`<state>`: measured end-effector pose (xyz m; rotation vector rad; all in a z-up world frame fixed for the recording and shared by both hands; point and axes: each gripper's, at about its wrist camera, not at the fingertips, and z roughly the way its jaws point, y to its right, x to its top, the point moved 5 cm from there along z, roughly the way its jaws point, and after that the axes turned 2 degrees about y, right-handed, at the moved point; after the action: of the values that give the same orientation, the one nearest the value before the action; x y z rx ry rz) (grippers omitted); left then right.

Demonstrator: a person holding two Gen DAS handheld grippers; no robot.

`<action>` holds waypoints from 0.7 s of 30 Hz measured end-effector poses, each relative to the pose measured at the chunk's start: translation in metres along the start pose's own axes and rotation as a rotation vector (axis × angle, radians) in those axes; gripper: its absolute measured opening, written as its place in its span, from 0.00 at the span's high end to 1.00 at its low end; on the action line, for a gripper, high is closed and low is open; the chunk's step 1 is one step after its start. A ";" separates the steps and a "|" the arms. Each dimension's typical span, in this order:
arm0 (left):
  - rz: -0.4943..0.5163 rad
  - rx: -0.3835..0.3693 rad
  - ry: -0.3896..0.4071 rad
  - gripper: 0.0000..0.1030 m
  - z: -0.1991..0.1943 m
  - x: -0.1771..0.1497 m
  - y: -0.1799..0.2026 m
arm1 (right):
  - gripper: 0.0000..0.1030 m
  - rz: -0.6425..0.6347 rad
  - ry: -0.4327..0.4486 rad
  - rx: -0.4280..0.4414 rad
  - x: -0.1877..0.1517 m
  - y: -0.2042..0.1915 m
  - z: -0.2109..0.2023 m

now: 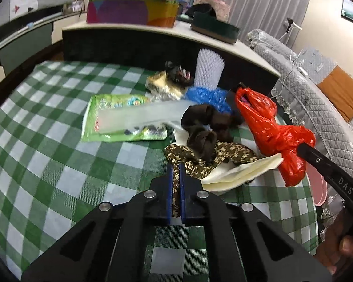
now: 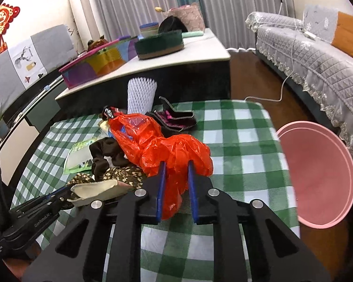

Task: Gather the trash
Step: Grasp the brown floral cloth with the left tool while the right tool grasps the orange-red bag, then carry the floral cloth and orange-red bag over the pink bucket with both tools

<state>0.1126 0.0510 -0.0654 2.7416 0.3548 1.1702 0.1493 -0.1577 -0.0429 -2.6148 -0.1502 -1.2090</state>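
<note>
A heap of trash lies on the green checked tablecloth [image 1: 58, 155]. My left gripper [image 1: 175, 168] is shut on a brown floral cloth strip [image 1: 226, 152] that runs between its blue pads from the heap. My right gripper [image 2: 176, 166] is shut on a crumpled red plastic bag [image 2: 167, 145], which bulges between and past its blue pads. In the left wrist view the red plastic bag [image 1: 270, 131] sits at the right with the right gripper's finger on its lower end. A dark brown cloth [image 1: 207, 129] and a cream paper sheet [image 1: 242, 171] lie between them.
A green snack wrapper [image 1: 120, 117], a blue plastic bag [image 1: 209, 96], a white foam sleeve [image 2: 141, 92] and a black box [image 2: 174, 117] sit further back. A pink bin [image 2: 317, 178] stands off the table's right edge. Behind are a low white-topped table [image 2: 200, 51] and a grey sofa [image 2: 306, 56].
</note>
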 end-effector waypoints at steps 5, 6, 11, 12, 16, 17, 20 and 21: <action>0.033 0.014 0.080 0.96 -0.022 0.009 0.002 | 0.83 -0.009 0.042 -0.027 0.003 0.006 -0.022; 0.038 0.015 0.095 0.96 -0.026 0.011 0.002 | 0.83 -0.009 0.052 -0.033 0.004 0.008 -0.027; 0.063 0.001 0.182 0.96 -0.052 0.022 0.010 | 0.83 -0.017 0.092 -0.056 0.008 0.015 -0.049; 0.068 -0.002 0.193 0.96 -0.056 0.024 0.012 | 0.83 -0.019 0.098 -0.064 0.007 0.016 -0.053; 0.088 -0.013 0.248 0.96 -0.075 0.029 0.020 | 0.83 -0.023 0.120 -0.092 0.009 0.021 -0.069; 0.090 -0.015 0.259 0.96 -0.079 0.030 0.021 | 0.83 -0.023 0.125 -0.097 0.009 0.022 -0.073; 0.094 -0.025 0.278 0.96 -0.088 0.032 0.026 | 0.83 -0.033 0.142 -0.116 0.009 0.025 -0.086; 0.095 -0.029 0.284 0.96 -0.092 0.032 0.028 | 0.83 -0.035 0.147 -0.123 0.009 0.026 -0.090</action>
<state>0.0722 0.0356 0.0262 2.5937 0.2374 1.5810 0.0940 -0.2080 0.0152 -2.6233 -0.0969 -1.4601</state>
